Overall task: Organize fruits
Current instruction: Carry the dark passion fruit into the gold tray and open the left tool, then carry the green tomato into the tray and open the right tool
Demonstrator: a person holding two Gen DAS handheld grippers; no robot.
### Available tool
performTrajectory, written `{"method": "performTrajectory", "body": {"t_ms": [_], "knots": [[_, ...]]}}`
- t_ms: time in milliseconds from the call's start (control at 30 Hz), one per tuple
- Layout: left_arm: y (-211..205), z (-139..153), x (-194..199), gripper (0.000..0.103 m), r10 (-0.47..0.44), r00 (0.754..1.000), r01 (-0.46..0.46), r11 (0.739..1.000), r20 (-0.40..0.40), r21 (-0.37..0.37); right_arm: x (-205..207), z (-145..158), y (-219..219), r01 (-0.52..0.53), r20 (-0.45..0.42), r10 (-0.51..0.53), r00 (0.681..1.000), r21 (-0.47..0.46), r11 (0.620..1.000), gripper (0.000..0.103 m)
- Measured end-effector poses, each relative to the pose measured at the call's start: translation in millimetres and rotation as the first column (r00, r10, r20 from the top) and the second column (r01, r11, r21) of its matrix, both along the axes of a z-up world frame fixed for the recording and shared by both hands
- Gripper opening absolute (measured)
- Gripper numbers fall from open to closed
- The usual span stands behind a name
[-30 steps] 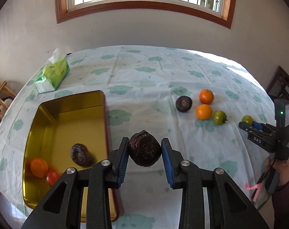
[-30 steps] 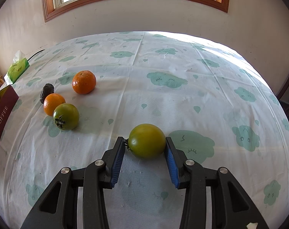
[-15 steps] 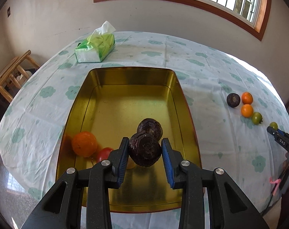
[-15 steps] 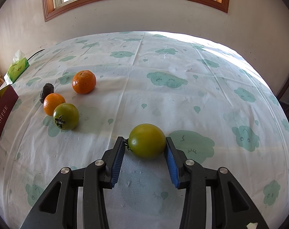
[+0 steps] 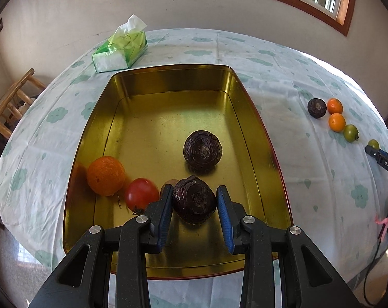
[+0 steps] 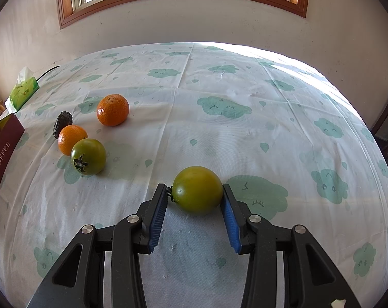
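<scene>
fruit sorting on a table under a cloud-print tablecloth. left gripper is clamped on a dark purple fruit, its blue pads pressing both sides, held over the near end of a gold tin tray. inside the tray lie a second dark purple fruit near the middle, an orange by the left wall, and a red tomato touching the orange's right side.

right gripper is closed around a green tomato, pads against its sides; whether the tomato touches the cloth i cannot tell. to its left on the cloth sit another green tomato, two oranges and a small dark fruit, clustered close together. a green tissue pack lies beyond the tray's far end.
</scene>
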State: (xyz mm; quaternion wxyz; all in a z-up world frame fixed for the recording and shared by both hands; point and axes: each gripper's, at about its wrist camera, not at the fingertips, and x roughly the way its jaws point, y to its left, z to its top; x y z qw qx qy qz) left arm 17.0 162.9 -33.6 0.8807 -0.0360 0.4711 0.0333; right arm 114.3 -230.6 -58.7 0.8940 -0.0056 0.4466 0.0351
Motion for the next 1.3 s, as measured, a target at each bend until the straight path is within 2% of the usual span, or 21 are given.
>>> {"method": "performTrajectory", "body": {"t_ms": [167,467,533,700,867,967,1133,1300], "knots": [[2.7,-2.2,0.8,0.035,0.019,1.000,-0.018,0.999,-0.006,0.031,0.0,0.1,0.5,0.000,0.000,0.000,1.000,-0.001,1.000,0.040],[3.0,-6.7,0.2,0.038,0.020,1.000,-0.019,0.999,-0.022,0.046,0.0,0.5,0.8,0.000,0.000,0.000,1.000,-0.001,1.000,0.040],[2.0,-6.1,0.0,0.041,0.018,1.000,-0.017,0.999,-0.020,0.049,0.0,0.6,1.0,0.000,0.000,0.000,1.000,-0.001,1.000,0.040],[-2.1,-0.7,-4.1,0.057,0.012,1.000,-0.013,0.996,0.004,0.087,0.0,0.6,0.8,0.000,0.000,0.000,1.000,-0.002,1.000,0.039],[-4.1,6.2,-8.5,0.059,0.011,0.999,-0.015,0.995,0.033,0.099,0.3,0.9,1.1,0.003,-0.003,-0.003,1.000,0.000,1.000,0.038],[-4.7,9.7,-11.4,0.065,0.013,0.999,-0.017,0.995,0.050,0.095,2.4,2.2,0.6,0.011,-0.016,-0.011,1.000,0.000,1.000,0.037],[-3.9,11.2,-13.5,0.069,0.014,0.998,-0.019,0.997,0.061,0.075,1.9,13.8,-0.2,0.040,-0.008,-0.039,0.999,0.054,0.998,0.037],[-2.3,15.6,-16.3,0.077,0.019,0.997,-0.024,0.998,0.076,0.061,-6.3,37.1,29.3,-0.042,0.028,0.040,0.999,0.070,0.997,0.037]]}}
